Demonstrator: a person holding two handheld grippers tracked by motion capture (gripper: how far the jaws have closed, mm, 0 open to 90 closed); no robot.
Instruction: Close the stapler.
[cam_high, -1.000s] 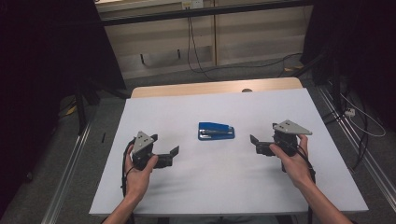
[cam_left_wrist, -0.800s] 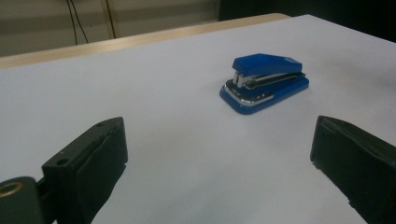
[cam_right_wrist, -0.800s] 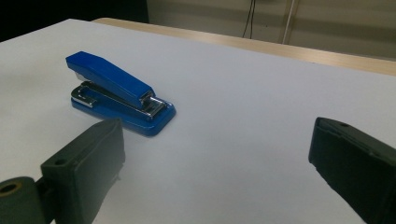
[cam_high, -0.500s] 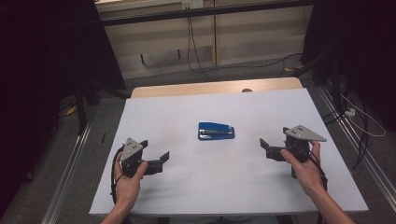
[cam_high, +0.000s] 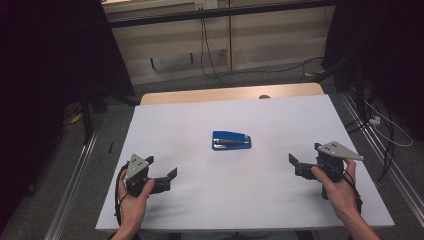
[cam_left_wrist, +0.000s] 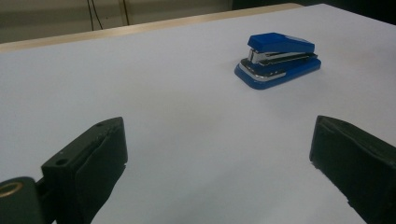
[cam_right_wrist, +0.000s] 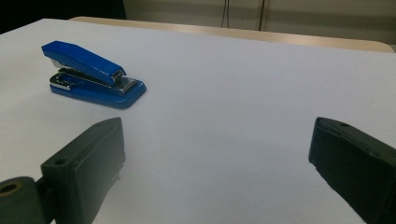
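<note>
- Stapler (cam_high: 231, 140): blue, lies flat on the white table (cam_high: 200, 210), roughly midway between the 2 tongs and farther from the person than both. Nothing touches it.
- Left gripper (cam_high: 167, 180): held low at the near left of the table, jaws spread wide and empty. In the left gripper view the stapler (cam_left_wrist: 277, 59) sits ahead and off to the right of the jaw line, well apart from both jaws.
- Right gripper (cam_high: 294, 166): held at the near right, jaws also wide and empty. In the right gripper view the stapler (cam_right_wrist: 92, 74) sits ahead and to the left, beyond the left jaw, not between the 2.
- Stapler arm reads as down, closed over its base in both gripper views; chrome magazine visible between top and base.
- Progress, judged: 0 contact made; the work on the stapler has not begun. Neither gripper is aimed squarely at it.
- Left to do, judged: bring 1 or both tongs inward and forward to the stapler, line the jaws across its body, close, then carry out whatever handling follows. The whole job appears to remain.
</note>
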